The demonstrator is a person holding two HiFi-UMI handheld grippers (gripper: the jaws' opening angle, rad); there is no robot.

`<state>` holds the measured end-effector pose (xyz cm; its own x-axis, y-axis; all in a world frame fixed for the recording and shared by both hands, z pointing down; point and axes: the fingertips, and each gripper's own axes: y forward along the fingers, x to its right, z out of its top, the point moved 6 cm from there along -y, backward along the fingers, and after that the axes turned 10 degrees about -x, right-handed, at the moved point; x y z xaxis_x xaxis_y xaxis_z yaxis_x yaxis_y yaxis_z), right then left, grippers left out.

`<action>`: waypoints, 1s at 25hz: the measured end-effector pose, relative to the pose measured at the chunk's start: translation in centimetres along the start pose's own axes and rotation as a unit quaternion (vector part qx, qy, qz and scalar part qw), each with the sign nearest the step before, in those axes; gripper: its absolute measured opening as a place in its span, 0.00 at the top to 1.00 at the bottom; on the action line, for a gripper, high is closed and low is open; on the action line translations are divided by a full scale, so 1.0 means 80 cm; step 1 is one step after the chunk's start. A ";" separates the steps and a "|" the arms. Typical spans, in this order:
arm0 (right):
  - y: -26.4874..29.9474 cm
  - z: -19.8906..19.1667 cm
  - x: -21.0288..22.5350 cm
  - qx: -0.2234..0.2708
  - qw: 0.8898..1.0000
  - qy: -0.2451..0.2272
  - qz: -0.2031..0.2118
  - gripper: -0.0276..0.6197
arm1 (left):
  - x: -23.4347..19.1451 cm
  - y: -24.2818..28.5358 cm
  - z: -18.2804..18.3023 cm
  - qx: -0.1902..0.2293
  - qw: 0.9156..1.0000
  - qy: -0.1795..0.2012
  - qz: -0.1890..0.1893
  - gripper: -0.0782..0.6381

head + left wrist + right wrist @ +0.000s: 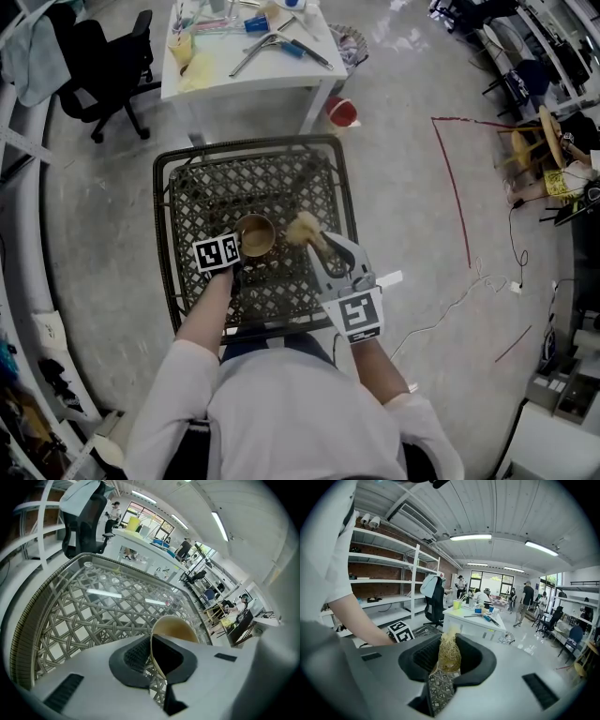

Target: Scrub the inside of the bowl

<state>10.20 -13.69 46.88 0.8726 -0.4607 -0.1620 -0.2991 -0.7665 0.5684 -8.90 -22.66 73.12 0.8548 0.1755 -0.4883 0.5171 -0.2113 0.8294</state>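
Left gripper (236, 251) is clamped on the rim of the tan bowl (255, 234), centre frame over the glass-topped wicker table (187, 187). Right gripper (321, 248) pinches a fibre scrubber (304, 228), just right of the bowl and not inside it. By the look of it scrubbing hasn't started, so all of it is left.

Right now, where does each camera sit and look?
Head view: on the head, looking down at wicker table, bowl, both arms.
Left gripper view: on left hand-held gripper, facing jaws shut on bowl.
Right gripper view: on right hand-held gripper, shut on scrubber; left arm shows.
Shared: bowl, in head and left views.
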 end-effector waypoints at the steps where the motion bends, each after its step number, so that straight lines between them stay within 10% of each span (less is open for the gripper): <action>1: 0.000 0.000 0.000 0.000 1.000 0.002 0.001 0.80 | 0.000 0.001 -0.001 0.000 1.000 -0.002 -0.001 0.83; 25: -0.006 -0.011 0.000 -0.005 1.000 0.007 -0.001 0.80 | -0.001 0.011 -0.010 0.007 0.999 -0.026 -0.023 0.83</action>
<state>10.72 -12.92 47.28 0.8787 -0.4527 -0.1516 -0.2937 -0.7629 0.5759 -8.56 -22.13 74.10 0.8313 0.1353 -0.5391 0.5558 -0.2187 0.8021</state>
